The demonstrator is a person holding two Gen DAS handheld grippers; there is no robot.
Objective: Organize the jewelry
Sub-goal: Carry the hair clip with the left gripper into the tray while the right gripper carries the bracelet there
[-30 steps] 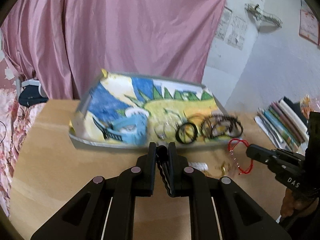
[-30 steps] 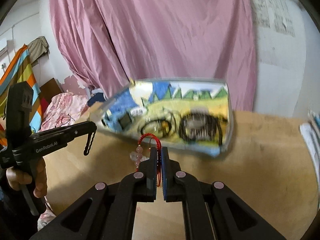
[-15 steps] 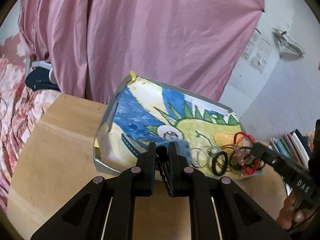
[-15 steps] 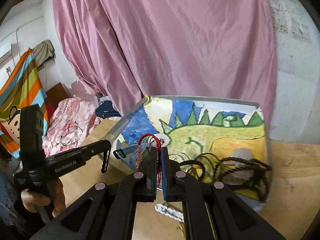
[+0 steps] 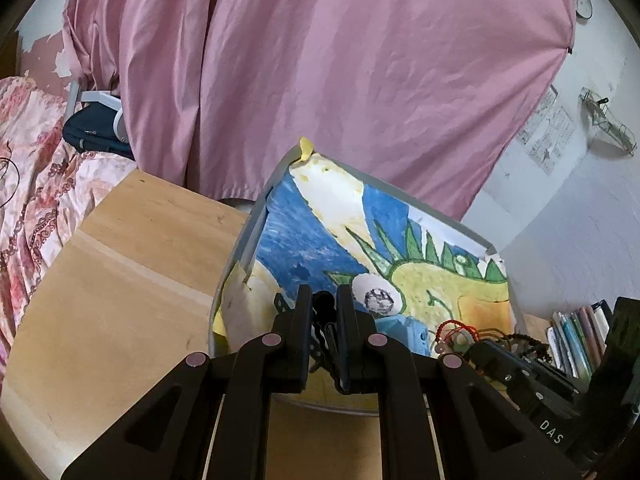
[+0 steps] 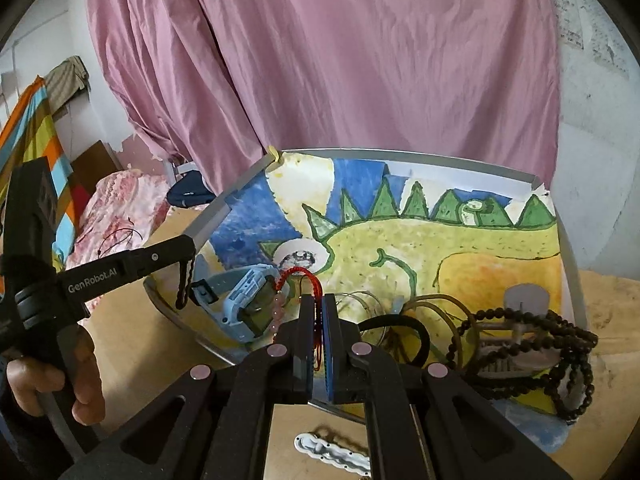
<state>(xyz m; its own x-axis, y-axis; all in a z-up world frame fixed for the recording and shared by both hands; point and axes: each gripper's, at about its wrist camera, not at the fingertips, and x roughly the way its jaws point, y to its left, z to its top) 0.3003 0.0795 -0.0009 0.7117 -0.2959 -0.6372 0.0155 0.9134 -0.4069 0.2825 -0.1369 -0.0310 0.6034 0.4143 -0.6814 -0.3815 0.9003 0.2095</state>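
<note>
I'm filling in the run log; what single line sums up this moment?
step: carry to tray | right gripper: shut on red bracelet | left gripper: shut on dark chain | blue watch: in tray

Wooden table (image 6: 608, 300): painted tray (image 6: 404, 155), white strap (image 6: 332, 454) (near edge).

the left gripper (image 5: 325, 312) is clamped tight on a dark chain (image 6: 185, 285), which dangles from its tip in the right wrist view. a hand (image 6: 52, 380) wraps its handle (fingers curled round the grip). the right gripper (image 6: 319, 312) is likewise pressed closed, pinching a red cord bracelet (image 6: 304, 280) between its jaws.
</note>
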